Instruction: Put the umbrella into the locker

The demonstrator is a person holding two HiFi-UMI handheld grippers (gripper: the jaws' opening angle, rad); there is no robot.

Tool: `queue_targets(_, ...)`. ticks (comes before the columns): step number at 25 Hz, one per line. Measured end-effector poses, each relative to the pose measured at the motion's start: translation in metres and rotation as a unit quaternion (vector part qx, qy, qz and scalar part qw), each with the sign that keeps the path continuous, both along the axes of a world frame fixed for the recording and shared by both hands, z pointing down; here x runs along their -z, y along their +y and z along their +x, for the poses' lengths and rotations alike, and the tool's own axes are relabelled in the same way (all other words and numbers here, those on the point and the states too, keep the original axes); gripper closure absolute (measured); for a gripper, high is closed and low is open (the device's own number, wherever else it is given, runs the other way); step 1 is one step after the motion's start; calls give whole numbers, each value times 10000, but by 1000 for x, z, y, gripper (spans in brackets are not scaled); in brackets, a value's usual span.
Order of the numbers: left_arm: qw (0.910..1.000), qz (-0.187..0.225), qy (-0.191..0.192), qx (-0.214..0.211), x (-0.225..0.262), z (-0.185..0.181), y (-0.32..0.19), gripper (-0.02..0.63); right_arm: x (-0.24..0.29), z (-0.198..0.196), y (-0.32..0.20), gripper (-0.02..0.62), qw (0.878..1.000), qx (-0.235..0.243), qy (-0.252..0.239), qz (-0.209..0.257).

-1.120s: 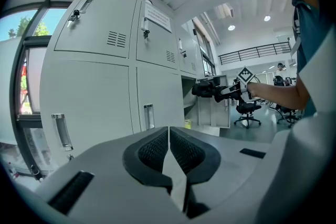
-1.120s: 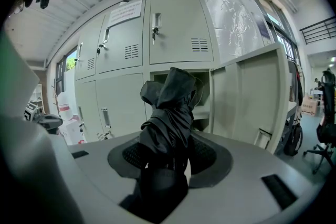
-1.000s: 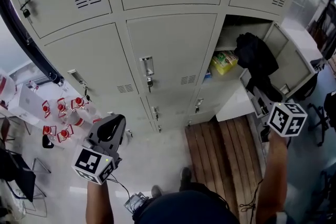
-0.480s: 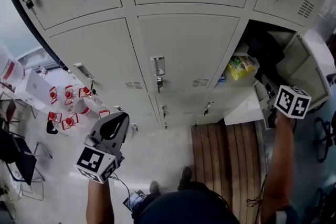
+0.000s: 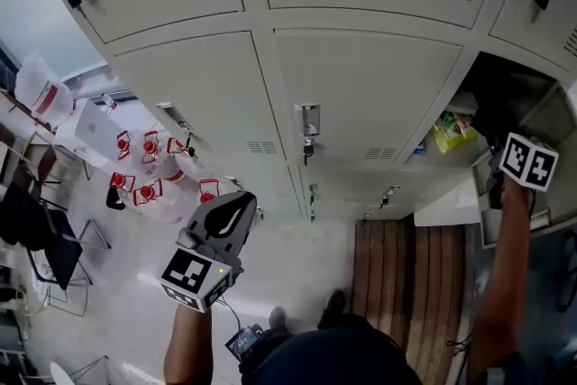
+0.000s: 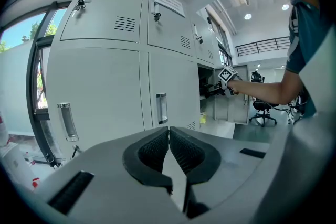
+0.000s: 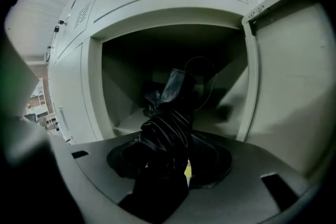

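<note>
At the right edge of the locker bank (image 5: 361, 95), head view: the right gripper (image 5: 527, 163) is up at the mouth of the open compartment (image 5: 505, 90). Only its marker cube and the arm show, and the inside is too dark to make out the umbrella here. A yellow-green packet (image 5: 453, 131) sits at the compartment's left side. The left gripper (image 5: 233, 216) hangs low, in front of the closed doors, well apart from the right one, over the pale floor beside the wooden slats (image 5: 406, 284). Left gripper view: jaws pressed together, nothing between them, facing a closed door handle (image 6: 161, 108). Right gripper view: jaws clamped on the umbrella (image 7: 169, 126). It is black and folded, with the fabric bunched in tight pleats. The near end sits between the jaws and the far end pokes past the front lip into the compartment, tilted slightly right. A thin cord loop (image 7: 201, 63) shows above its far end. The open door (image 7: 286, 92) stands along the compartment's right edge.
</note>
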State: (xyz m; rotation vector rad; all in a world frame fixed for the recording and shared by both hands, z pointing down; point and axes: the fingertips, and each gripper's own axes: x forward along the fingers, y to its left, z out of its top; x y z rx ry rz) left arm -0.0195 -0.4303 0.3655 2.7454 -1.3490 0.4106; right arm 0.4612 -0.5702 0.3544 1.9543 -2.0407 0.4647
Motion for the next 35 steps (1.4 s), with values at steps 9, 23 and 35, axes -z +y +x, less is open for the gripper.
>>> queue_targets(9,9999,-56,-51,145,-3,5,-12,578,-2,-7,-50,383,9997,190,-18,-125)
queue_targets(23,9997,-157,-183,-76,-20,28,-18,578,-8,6,-90,364,9986,120,498,-130)
queue_targets(35,9996,-64,-249,89,6,-24,9,578,13,0,-52,345,9984,-335,397,210)
